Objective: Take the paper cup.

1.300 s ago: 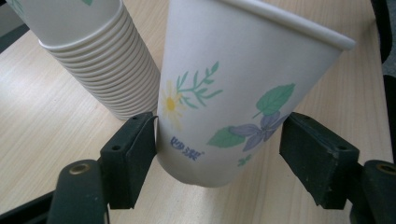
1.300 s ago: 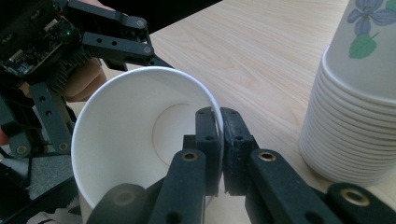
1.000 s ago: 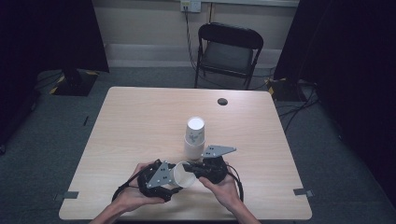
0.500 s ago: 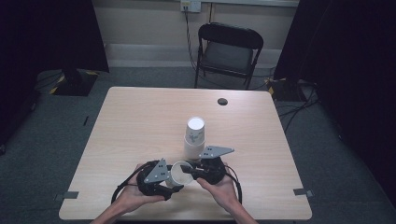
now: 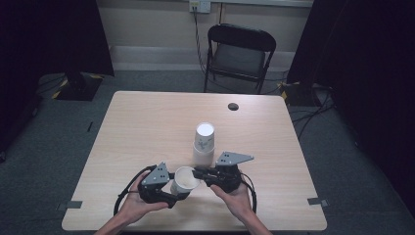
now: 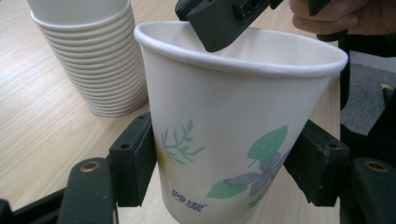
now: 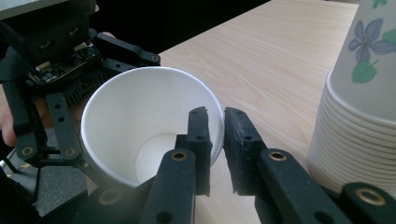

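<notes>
Between the left gripper's point(image 6: 224, 172) fingers point(image 6: 133, 163), the paper cup's point(image 6: 233, 140) base is cut off at the picture's bottom edge, and the cup stack's point(image 6: 93, 56) top runs off above.

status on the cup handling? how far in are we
Done: one paper cup is off the upside-down cup stack and upright. In hand: the left gripper clamps its sides, while the right gripper pinches its rim, one jaw inside, one outside. Left: letting go with one gripper and setting the cup on the table; where it goes isn't evident.
</notes>
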Available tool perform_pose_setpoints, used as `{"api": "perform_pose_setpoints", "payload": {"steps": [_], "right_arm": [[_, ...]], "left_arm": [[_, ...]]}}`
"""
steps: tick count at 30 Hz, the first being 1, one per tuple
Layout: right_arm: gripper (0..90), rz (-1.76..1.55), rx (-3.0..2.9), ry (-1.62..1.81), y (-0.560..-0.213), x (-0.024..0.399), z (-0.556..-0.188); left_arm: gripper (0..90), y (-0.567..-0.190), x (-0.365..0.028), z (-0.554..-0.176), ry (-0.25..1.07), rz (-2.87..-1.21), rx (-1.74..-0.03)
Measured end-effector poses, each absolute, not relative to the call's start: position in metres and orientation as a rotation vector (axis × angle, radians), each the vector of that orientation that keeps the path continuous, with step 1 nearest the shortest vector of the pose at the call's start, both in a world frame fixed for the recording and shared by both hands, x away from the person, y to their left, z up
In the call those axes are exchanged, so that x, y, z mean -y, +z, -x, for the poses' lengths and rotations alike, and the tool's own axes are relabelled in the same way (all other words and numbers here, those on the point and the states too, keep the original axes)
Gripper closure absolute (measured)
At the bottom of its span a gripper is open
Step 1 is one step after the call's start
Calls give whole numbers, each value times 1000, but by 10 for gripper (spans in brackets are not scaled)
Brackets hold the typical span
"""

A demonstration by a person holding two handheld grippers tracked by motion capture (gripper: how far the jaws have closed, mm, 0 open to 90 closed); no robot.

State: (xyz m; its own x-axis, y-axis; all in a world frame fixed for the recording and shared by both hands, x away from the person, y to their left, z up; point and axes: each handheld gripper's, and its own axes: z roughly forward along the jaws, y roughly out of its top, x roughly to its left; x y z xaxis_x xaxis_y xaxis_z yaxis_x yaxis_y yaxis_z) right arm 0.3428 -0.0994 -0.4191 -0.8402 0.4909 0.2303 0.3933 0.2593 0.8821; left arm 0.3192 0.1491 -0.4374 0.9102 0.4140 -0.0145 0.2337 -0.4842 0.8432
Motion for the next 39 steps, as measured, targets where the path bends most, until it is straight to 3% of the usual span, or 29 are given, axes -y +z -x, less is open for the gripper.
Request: {"api": "perform_pose_setpoints", "payload": {"steps": [9, 17, 24, 39], "right_arm": [[898, -894, -2434, 1640, -421, 99, -345], [830, -890, -2406, 1669, -420, 99, -344], [893, -910, -2413, 1650, -418, 96, -343], [899, -959, -2468, 1564, -420, 84, -343]], "left_arm": [[319, -439, -142, -314, 331, -2134, -447], [327, -434, -145, -313, 345, -2106, -440], [309, -436, -144, -312, 375, -2112, -422], [242, -433, -141, -309, 396, -2100, -400]]}}
